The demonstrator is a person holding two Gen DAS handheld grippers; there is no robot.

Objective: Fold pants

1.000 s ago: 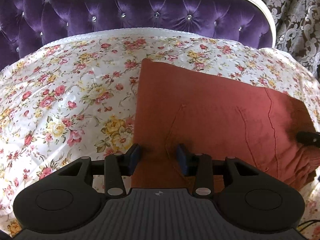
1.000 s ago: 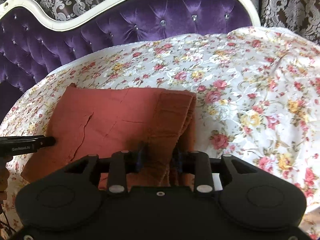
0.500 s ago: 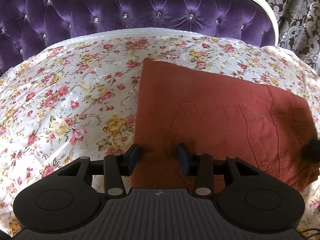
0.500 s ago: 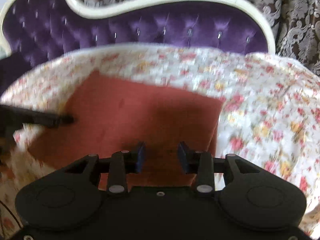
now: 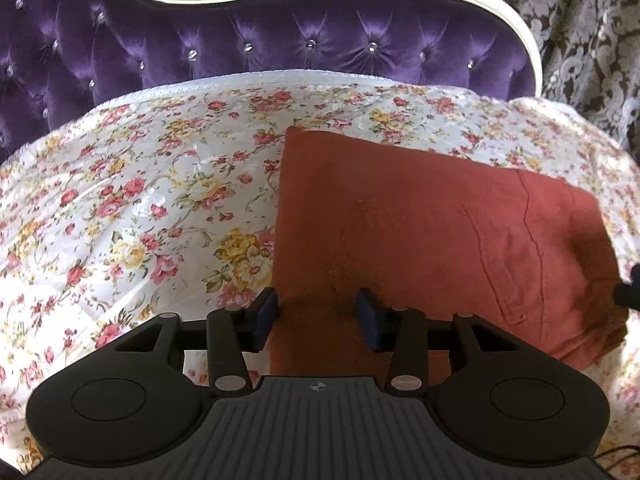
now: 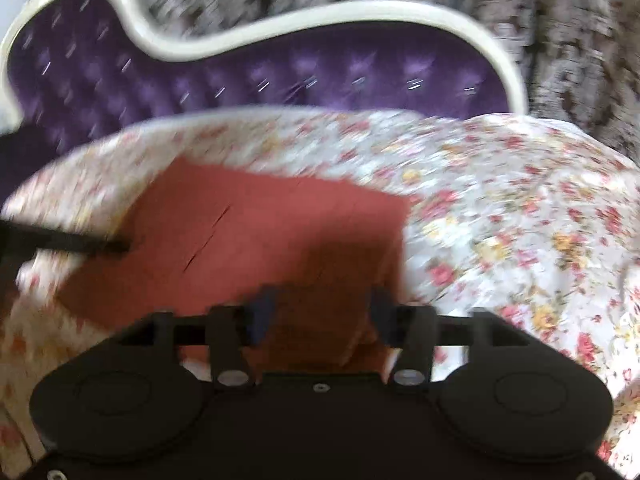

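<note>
The rust-red pants (image 5: 440, 232) lie folded into a flat rectangle on the floral bedspread (image 5: 140, 208). My left gripper (image 5: 318, 314) is open over the near left corner of the pants, holding nothing. In the right wrist view, which is blurred by motion, the pants (image 6: 248, 240) lie ahead and my right gripper (image 6: 322, 312) is open and empty over their near right edge. The left gripper's dark finger (image 6: 80, 245) shows at the pants' left side. The right gripper's tip (image 5: 628, 294) shows at the right edge of the left wrist view.
A purple tufted headboard (image 5: 280, 48) with a white frame stands behind the bed. Patterned curtains (image 5: 592, 40) hang at the back right. The floral bedspread (image 6: 520, 240) spreads wide on both sides of the pants.
My right gripper let go of the pants' bunched right edge, opened wider, and pulled back and up. The pants now lie flatter. My left gripper rose slightly and stayed open.
</note>
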